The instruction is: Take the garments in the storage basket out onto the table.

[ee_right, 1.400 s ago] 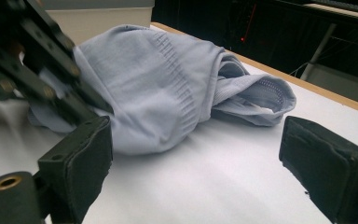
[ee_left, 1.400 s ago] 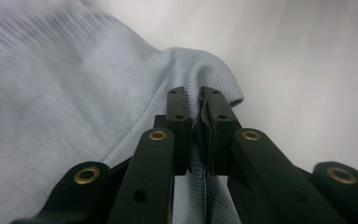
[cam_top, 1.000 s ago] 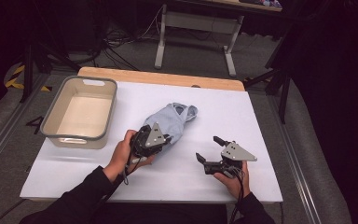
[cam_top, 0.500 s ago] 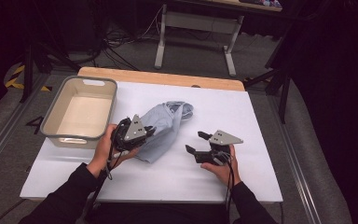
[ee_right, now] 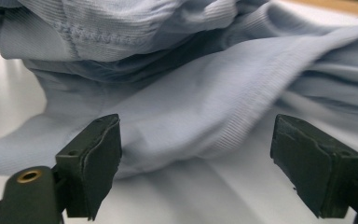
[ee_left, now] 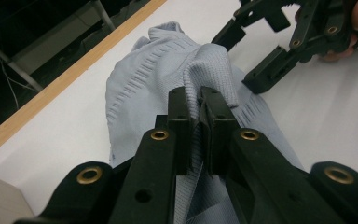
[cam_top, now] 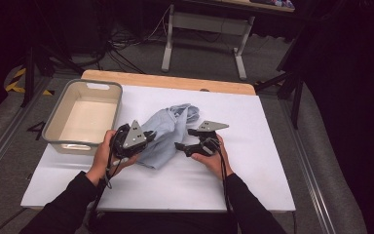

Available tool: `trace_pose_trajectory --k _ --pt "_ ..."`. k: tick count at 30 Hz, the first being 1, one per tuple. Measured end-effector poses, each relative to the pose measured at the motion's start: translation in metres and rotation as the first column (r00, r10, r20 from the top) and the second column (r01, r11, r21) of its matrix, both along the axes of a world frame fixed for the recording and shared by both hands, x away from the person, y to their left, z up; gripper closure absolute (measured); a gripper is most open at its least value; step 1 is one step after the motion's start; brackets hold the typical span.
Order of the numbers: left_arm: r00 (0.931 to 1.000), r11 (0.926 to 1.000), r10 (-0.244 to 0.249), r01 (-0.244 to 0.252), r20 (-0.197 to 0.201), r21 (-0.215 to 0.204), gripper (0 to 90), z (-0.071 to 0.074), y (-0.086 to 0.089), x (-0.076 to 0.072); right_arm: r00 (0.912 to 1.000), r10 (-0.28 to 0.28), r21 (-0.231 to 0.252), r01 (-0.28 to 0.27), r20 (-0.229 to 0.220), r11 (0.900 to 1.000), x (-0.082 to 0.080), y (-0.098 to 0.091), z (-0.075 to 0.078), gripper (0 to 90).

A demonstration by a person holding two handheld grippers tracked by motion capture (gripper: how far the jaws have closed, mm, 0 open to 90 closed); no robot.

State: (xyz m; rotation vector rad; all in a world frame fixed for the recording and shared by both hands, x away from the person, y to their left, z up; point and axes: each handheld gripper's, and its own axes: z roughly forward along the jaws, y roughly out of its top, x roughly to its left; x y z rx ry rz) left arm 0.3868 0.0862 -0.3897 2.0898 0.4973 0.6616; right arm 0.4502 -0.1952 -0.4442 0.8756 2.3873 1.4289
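Lying crumpled at the centre of the white worktop (cam_top: 253, 161), the pale blue ribbed-knit garment (cam_top: 168, 129) bunches into soft folds. The left gripper (ee_left: 199, 100) pinches a raised fold tight. The right gripper (ee_right: 196, 154), which has just been opening, stands wide at the hem, pads clear. A beige plastic bin (cam_top: 58, 134) sits left.

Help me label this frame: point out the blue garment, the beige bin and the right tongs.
blue garment (cam_top: 165, 131): high view, middle of the crumpled cloth.
beige bin (cam_top: 108, 87): high view, far rim.
right tongs (ee_right: 196, 163): right gripper view, midway between the open tips.
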Motion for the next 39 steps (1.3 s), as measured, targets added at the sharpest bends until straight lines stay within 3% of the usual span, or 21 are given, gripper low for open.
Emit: trace_pose_trajectory --k 2,5,6,10,14,17,24,31,39 --pt "1.0 1.0 0.005 -0.005 0.001 -0.005 83.9 0.0 0.001 0.0 0.9997 -0.002 -0.012 0.002 -0.023 0.9999 0.004 0.006 -0.002 17.8" --pt "0.9999 0.9998 0.015 -0.015 0.004 -0.015 83.9 0.0 0.005 0.001 0.999 -0.027 -0.022 0.027 -0.035 0.9994 0.008 0.011 -0.005 25.9" --pt "0.9997 0.9996 0.022 -0.022 0.009 -0.019 83.9 0.001 0.006 0.001 0.9984 -0.036 -0.009 0.036 -0.042 0.9993 0.01 0.011 -0.006 36.3" --pt "0.999 0.9986 0.041 -0.04 0.019 -0.036 84.0 0.003 0.012 0.001 0.9977 -0.055 0.011 0.055 -0.04 0.9984 0.007 0.009 -0.006 62.0" --pt "0.9981 0.9975 0.055 -0.054 0.027 -0.046 84.0 0.005 0.017 0.0 0.9981 -0.061 0.006 0.061 -0.009 0.9981 0.003 0.006 -0.001 73.3" --pt "0.9974 0.9962 0.066 -0.064 0.03 -0.058 84.0 0.007 0.021 -0.002 0.9982 -0.056 -0.022 0.056 0.022 0.9982 -0.001 0.003 0.005 74.7" --pt "0.997 0.9954 0.074 -0.073 0.019 -0.062 84.0 0.005 0.028 -0.007 0.9949 -0.068 -0.017 0.069 0.074 0.9974 -0.013 -0.017 0.024 76.2" --pt "0.9985 0.9971 0.054 -0.055 -0.007 -0.053 83.9 -0.004 0.026 -0.017 0.9901 -0.116 0.011 0.115 0.08 0.9933 -0.021 -0.047 0.03 76.7" --pt "0.999 0.999 0.044 -0.044 -0.01 -0.007 83.6 -0.018 0.025 -0.034 0.9839 -0.163 -0.007 0.164 0.075 0.9865 -0.034 -0.074 0.025 77.1"
